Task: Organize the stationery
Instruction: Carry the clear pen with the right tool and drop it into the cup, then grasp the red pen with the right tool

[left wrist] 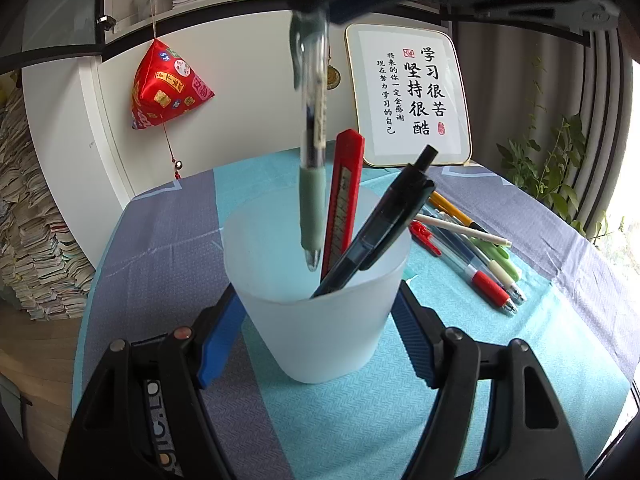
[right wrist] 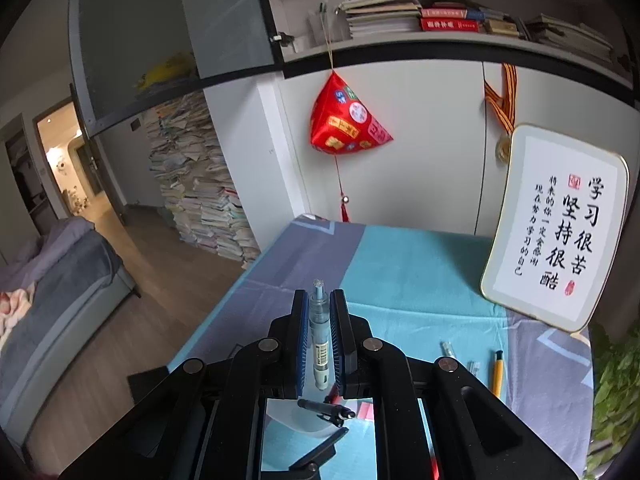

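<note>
Daylight: soft, from blown-out window [left wrist: 630, 200] at right | shadows: faint | blur: hanging pen [left wrist: 312, 152] smeared | edges: fisheye bending, dark vignette corners | doorway lamp [right wrist: 54, 156] glares

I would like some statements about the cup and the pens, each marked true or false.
1. The right tongs hold a green-grip pen tip-down above the cup. True.
2. The cup is empty. False: a red utility knife and a dark pen stand in it.
3. The left tongs sit on either side of the cup. True.
4. All pens are already in the cup. False: several loose pens lie on the tablecloth.
5. The cup lies on its side. False: it stands upright.
</note>
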Motion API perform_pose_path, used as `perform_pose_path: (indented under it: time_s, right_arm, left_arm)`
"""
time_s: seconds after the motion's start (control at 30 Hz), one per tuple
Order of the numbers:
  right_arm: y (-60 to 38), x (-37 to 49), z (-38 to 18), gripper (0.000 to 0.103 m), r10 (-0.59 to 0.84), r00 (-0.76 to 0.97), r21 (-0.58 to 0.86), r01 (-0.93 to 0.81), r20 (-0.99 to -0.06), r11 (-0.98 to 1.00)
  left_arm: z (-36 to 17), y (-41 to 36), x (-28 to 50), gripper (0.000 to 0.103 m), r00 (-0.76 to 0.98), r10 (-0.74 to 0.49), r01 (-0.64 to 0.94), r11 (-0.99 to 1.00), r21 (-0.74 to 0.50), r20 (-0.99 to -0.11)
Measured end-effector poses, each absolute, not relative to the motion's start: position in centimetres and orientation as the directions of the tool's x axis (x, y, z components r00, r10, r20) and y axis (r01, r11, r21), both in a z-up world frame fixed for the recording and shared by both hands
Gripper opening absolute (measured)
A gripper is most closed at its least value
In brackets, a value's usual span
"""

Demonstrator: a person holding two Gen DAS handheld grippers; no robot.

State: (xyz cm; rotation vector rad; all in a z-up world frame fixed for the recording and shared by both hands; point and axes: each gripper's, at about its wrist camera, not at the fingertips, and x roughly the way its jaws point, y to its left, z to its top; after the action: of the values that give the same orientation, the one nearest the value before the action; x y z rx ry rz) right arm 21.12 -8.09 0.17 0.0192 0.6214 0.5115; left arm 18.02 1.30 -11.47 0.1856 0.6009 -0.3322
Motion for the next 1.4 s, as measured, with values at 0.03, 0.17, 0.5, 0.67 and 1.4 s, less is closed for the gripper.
perform_pose_path:
  time_s: [0.03, 0.17, 0.5, 0.67, 1.4]
  right_arm:
    - [-8.2, 21.2, 0.0, 0.011, 0.462, 0.692, 0.169, -0.450, -0.555, 0.877]
    - [-8.2, 21.5, -0.7, 0.011, 0.461, 0.681, 0.174, -0.448, -0.569, 0.877]
    - [-8.1, 21.7, -2.0, 0.011, 0.456, 0.652, 0.184, -0.444, -0.606, 0.877]
    - [-8.7, 21.8, -2.4, 0.011, 0.460, 0.632, 0.216, -0.427, -0.623, 0.878]
    - [-18.0, 18.3, -5.8, 0.012, 0.297, 0.634, 0.191, -0.231, -0.714, 0.954]
  left_arm:
    - [-11.5, 1.3, 18.0, 0.071, 0.774, -0.252, 0.358, 0.931, 0.074, -0.581]
    - [-11.5, 1.3, 18.0, 0.071, 0.774, -0.252, 0.358, 0.931, 0.074, -0.581]
    - [-11.5, 1.3, 18.0, 0.071, 0.774, -0.251, 0.358, 0.931, 0.075, -0.581]
    - [-11.5, 1.3, 18.0, 0.071, 0.774, -0.251, 0.358, 0.931, 0.074, -0.582]
    - [-11.5, 1.3, 18.1, 0.071, 0.773, -0.252, 0.358, 0.931, 0.072, -0.583]
